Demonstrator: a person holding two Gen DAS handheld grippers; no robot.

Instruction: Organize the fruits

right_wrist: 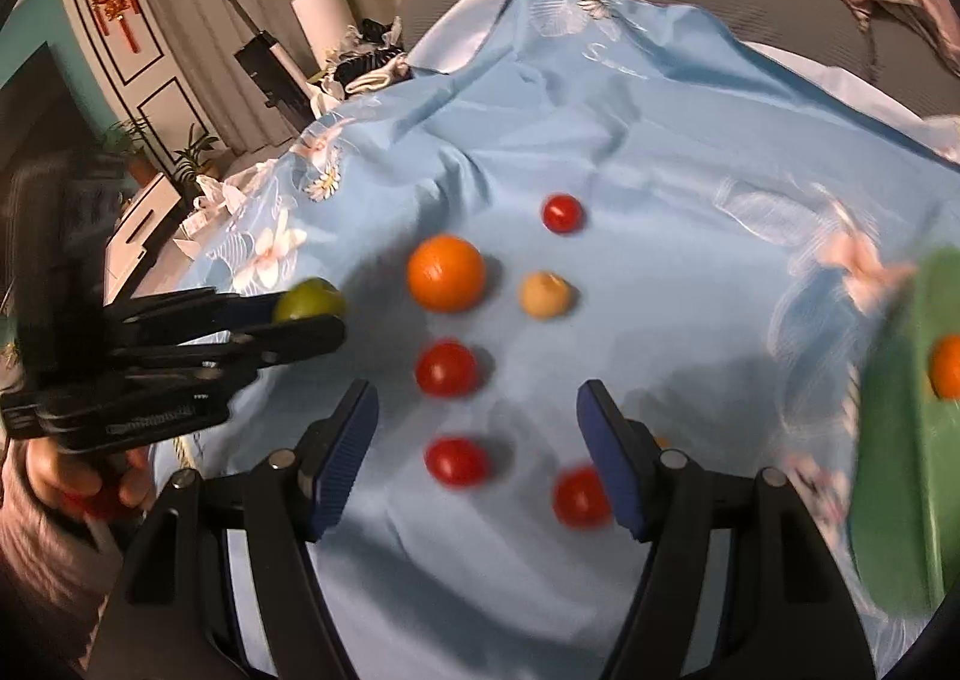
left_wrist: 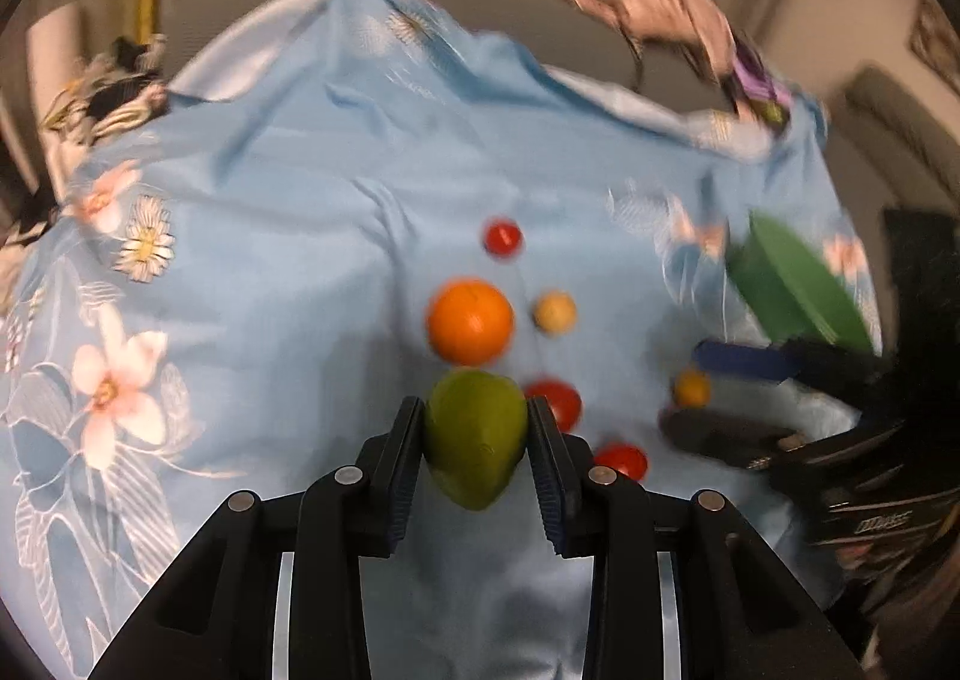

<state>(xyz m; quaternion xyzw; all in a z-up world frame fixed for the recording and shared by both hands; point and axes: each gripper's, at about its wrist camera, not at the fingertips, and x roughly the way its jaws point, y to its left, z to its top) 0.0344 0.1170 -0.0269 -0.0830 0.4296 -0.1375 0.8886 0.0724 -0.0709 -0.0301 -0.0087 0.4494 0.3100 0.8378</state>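
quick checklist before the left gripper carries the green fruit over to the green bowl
1. Grip on the green fruit: both pads of the left gripper press its sides. Ok.
2. Fruit lifted off the blue cloth: the right wrist view shows it held above the cloth. Ok.
3. Right gripper out of the way: open, holding nothing, but it sits between the fruit and the bowl. Not ok.
4. Green bowl has room: one small orange fruit inside, the rest blurred. Cannot tell.
5. Loose fruit under the path: the big orange and red tomatoes lie close. Not ok.
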